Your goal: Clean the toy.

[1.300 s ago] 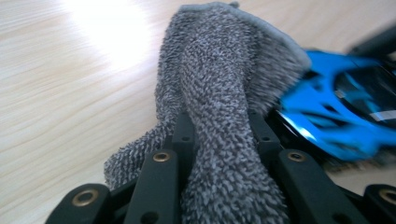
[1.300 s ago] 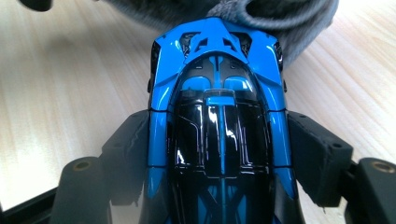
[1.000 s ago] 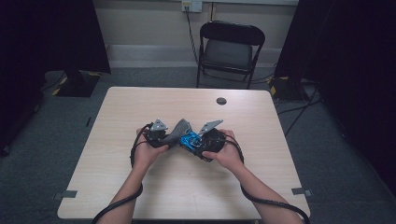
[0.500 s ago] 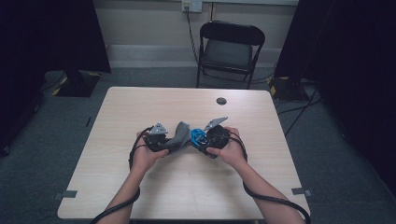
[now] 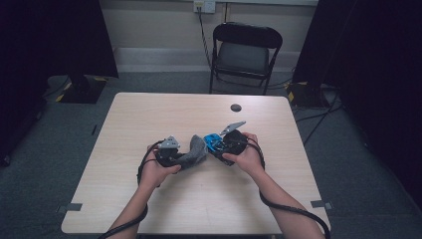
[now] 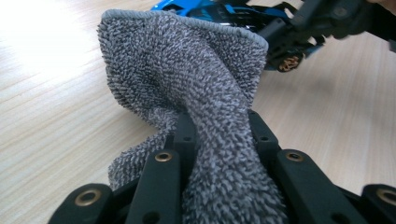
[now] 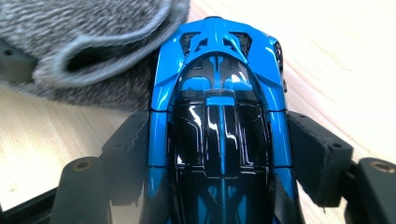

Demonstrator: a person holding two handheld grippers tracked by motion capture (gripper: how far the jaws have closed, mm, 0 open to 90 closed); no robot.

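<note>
high view: over the middle of the tabletop (image 5: 149, 199), the left gripper (image 5: 185, 155) and right gripper (image 5: 215, 144) meet, a grey cloth (image 5: 195, 152) touching a blue toy car (image 5: 213, 142) between them.

left gripper view: its fingers (image 6: 184, 135) are clamped on the bunched cloth (image 6: 196, 84); the car (image 6: 224, 11) sits just behind.

right gripper view: its fingers (image 7: 313, 154) grip the car (image 7: 217, 116) by its sides, cloth (image 7: 84, 42) against its nose.

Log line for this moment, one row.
left gripper: shut on grey cloth | right gripper: shut on blue toy car | cloth touching car's end | over table
</note>
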